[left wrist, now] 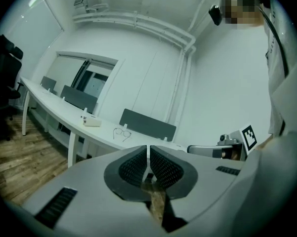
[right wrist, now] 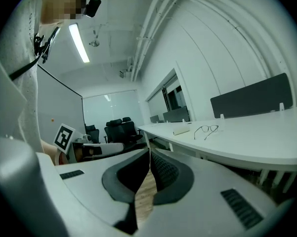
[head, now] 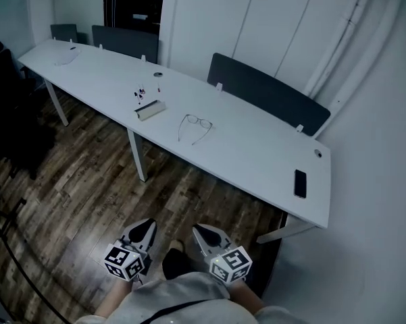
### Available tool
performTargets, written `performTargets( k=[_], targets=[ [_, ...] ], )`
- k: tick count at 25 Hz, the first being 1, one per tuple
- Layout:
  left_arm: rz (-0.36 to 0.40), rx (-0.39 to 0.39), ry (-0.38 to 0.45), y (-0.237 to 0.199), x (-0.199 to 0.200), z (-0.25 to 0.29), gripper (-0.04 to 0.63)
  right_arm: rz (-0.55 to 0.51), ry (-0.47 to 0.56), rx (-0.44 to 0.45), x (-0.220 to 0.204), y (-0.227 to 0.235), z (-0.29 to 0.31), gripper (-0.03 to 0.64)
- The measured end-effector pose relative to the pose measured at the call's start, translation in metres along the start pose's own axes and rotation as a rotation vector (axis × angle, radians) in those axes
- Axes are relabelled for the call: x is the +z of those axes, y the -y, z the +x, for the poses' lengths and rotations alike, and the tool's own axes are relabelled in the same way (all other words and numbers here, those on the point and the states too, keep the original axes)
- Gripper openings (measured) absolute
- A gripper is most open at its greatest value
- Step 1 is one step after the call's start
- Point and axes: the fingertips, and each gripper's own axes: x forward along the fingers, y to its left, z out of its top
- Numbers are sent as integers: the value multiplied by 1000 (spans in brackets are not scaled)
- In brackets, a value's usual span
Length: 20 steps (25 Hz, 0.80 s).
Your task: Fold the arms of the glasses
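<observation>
Room: a long white tabletop runs along a pale wall, with dark divider panels behind it and a wood floor on our side.
Glasses: the glasses lie near the middle of the tabletop with both arms spread open and pointing toward us. They sit near a small pale box, well apart from a dark phone by the right end.
Left gripper: the left gripper is held low over the floor, close to our body. Its jaws are closed together on nothing.
Right gripper: the right gripper is beside it, jaws likewise closed and empty.
Step in hand: the approach — we judge that no folding has begun, since both grippers are well short of the tabletop.
Next move: we would bring both grippers up to the glasses and part the jaws. One could steady the frame while the other swings an arm inward — gently, as thin wire frames will likely slide on the smooth top.
</observation>
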Motion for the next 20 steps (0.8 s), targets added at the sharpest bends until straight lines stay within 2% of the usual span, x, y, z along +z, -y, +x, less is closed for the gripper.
performTargets(
  k=[5, 10, 15, 20],
  targets=[
    [-22, 24, 31, -60, 36, 60, 18, -12, 1, 2, 29, 56, 69, 20],
    [-24, 2, 42, -98, 57, 116, 17, -31, 4, -2, 50, 101, 125, 20],
    [-47, -1, 21, -125, 58, 157, 18, -50, -19, -27, 54, 139, 149, 20],
    [-38, 7, 4, -146, 63, 182, 18, -33, -27, -58, 54, 165, 162, 20]
  ],
)
